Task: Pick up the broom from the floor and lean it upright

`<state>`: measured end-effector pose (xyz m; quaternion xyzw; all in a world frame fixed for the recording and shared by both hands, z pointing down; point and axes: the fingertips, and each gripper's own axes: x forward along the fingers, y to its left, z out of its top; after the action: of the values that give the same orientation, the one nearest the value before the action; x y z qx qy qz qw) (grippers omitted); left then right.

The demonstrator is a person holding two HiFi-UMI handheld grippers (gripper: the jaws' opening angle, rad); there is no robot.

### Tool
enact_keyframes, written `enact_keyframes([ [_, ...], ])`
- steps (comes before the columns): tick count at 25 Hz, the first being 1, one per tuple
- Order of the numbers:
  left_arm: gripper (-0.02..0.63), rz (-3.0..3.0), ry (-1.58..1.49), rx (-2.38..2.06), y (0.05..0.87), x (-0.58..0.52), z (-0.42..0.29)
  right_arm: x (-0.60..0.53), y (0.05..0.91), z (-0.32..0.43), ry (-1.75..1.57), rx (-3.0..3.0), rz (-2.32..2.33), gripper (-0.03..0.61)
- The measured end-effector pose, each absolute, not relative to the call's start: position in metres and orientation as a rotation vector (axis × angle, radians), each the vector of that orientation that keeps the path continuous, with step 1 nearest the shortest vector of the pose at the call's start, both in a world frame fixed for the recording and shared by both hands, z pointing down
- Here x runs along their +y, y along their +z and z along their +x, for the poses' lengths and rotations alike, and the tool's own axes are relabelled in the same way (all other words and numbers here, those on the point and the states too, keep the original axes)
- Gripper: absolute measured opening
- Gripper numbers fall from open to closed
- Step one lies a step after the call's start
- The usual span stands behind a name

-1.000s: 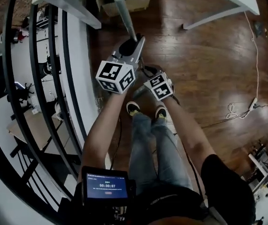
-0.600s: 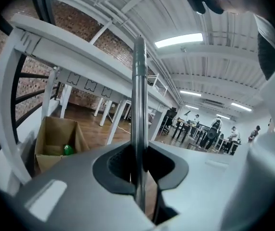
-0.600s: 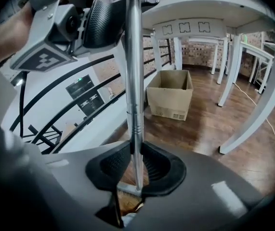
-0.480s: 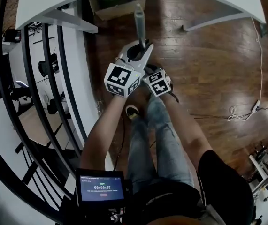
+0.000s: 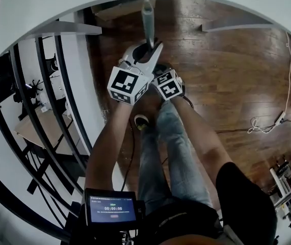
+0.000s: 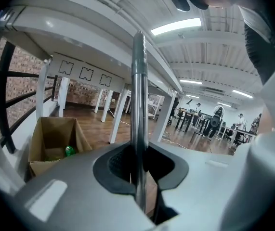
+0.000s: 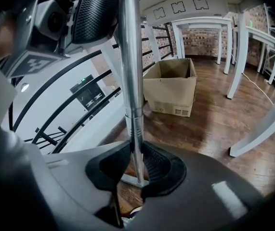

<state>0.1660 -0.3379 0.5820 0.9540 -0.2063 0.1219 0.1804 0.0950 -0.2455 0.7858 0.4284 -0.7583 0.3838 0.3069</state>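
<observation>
The broom's metal handle (image 5: 147, 20) stands nearly upright and reaches toward the white table's edge. My left gripper (image 5: 149, 50) is shut on it high up; in the left gripper view the pole (image 6: 137, 95) runs straight up between the black pads (image 6: 119, 163). Just below, my right gripper (image 7: 136, 166) is shut on the same pole (image 7: 130, 57), and its marker cube (image 5: 166, 84) sits beside the left one. The right gripper view shows the left gripper (image 7: 101, 8) clamped above. The broom's head is hidden.
A white table (image 5: 84, 9) curves over the top of the head view, its legs (image 7: 237, 64) on the wooden floor. An open cardboard box (image 7: 171, 88) stands beyond the pole, a green object (image 6: 69, 150) inside. Black railing (image 5: 43, 106) runs along the left. A cable with a power strip (image 5: 272, 122) lies right.
The handle has swung from leaning left to nearly straight up. Both grippers moved with it toward the table, which now covers more of the top of the view.
</observation>
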Motion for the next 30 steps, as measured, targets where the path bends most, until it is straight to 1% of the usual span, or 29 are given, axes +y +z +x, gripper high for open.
enact_keyframes([
  [7, 0.064, 2.689, 0.355, -0.603, 0.588, -0.347, 0.173, -0.256, 0.792, 0.104, 1.064, -2.008, 1.138, 0.084],
  [13, 0.072, 2.678, 0.306, -0.589, 0.586, -0.348, 0.176, -0.256, 0.793, 0.107, 1.09, -2.013, 1.131, 0.091],
  [15, 0.102, 2.677, 0.299, -0.58, 0.586, -0.348, 0.177, -0.259, 0.791, 0.108, 1.106, -2.024, 1.147, 0.092],
  [18, 0.164, 2.677, 0.297, -0.573, 0.586, -0.348, 0.177, -0.262, 0.788, 0.109, 1.117, -2.036, 1.17, 0.103],
  [21, 0.194, 2.677, 0.324, -0.569, 0.589, -0.346, 0.174, -0.261, 0.786, 0.107, 1.117, -2.051, 1.141, 0.132],
  [23, 0.202, 2.676, 0.348, -0.568, 0.588, -0.344, 0.171, -0.259, 0.783, 0.107, 1.111, -2.073, 1.107, 0.152],
  [30, 0.216, 2.639, 0.392, -0.635, 0.579, -0.347, 0.149, -0.252, 0.771, 0.114, 1.047, -2.084, 1.002, 0.169],
])
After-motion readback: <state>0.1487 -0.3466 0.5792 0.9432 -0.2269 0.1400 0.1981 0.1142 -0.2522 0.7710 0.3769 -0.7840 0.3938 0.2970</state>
